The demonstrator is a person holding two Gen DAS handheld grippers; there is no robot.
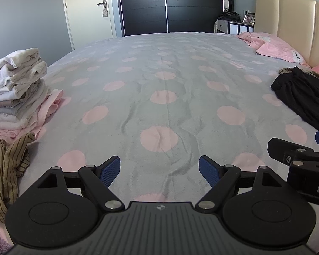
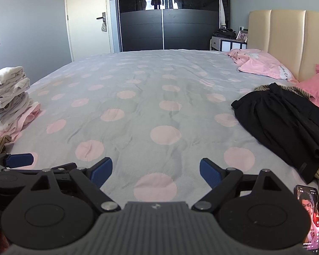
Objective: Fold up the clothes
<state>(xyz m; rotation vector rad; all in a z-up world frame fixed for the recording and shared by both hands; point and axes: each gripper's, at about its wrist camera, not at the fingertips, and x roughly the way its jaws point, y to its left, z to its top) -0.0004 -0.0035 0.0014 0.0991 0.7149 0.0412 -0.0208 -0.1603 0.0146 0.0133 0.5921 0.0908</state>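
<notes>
The left gripper point(image 1: 159, 171) hovers low over the polka-dot bedspread point(image 1: 163, 97), its blue-padded fingers point(image 1: 109, 170) spread wide apart with nothing between them. The right gripper point(image 2: 155, 172) is just beside it, also over the bedspread, its fingers likewise apart and empty.

Taking the bedspread as the landmark: on its left edge stands a stack of folded clothes point(image 1: 14, 89), white and pale grey above pink. A crumpled brown striped garment point(image 1: 6, 170) lies at the foot of that stack, nearer the grippers. On the bedspread's right side lies an unfolded black garment point(image 2: 287, 123), resting on another striped piece. A lit phone point(image 2: 308, 216) lies near the right gripper, at the bedspread's near right corner. Pink pillows point(image 2: 263, 65) sit at the far right end against the cream headboard point(image 2: 287, 40).
</notes>
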